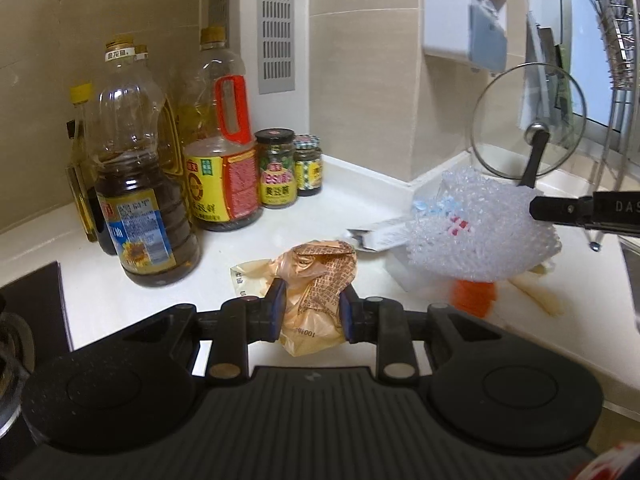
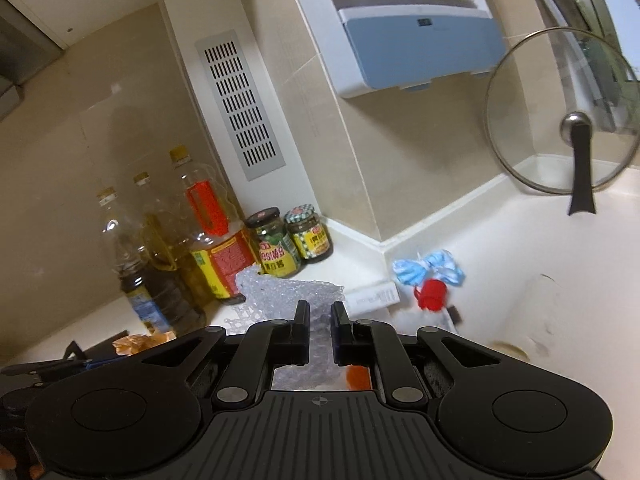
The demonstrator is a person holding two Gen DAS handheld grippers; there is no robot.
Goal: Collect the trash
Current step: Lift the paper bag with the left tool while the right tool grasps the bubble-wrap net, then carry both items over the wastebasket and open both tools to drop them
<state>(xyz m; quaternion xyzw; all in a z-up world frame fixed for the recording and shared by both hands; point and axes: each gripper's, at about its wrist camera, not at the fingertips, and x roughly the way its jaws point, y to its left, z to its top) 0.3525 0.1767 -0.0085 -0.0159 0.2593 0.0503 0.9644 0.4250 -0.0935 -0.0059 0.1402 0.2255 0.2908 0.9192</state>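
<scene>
My left gripper [image 1: 312, 300] is shut on a crumpled orange plastic bag [image 1: 316, 276] with printed text, just above the white counter [image 1: 132, 304]. My right gripper [image 2: 321, 312] is shut on a sheet of clear bubble wrap [image 2: 280, 292] and holds it off the counter; the wrap [image 1: 476, 232] and the right gripper's finger [image 1: 560, 210] show at the right of the left wrist view. On the counter lie a blue-and-white wrapper [image 2: 428, 268], a red cap [image 2: 432, 294], a white box [image 2: 372, 298] and an orange piece [image 1: 474, 296].
Oil bottles [image 1: 140, 200] and two sauce jars [image 1: 276, 168] stand in the back left corner. A glass pot lid [image 1: 528, 124] leans on the wall at right. A dish rack [image 1: 620, 80] is at far right, a stove [image 1: 24, 320] at left.
</scene>
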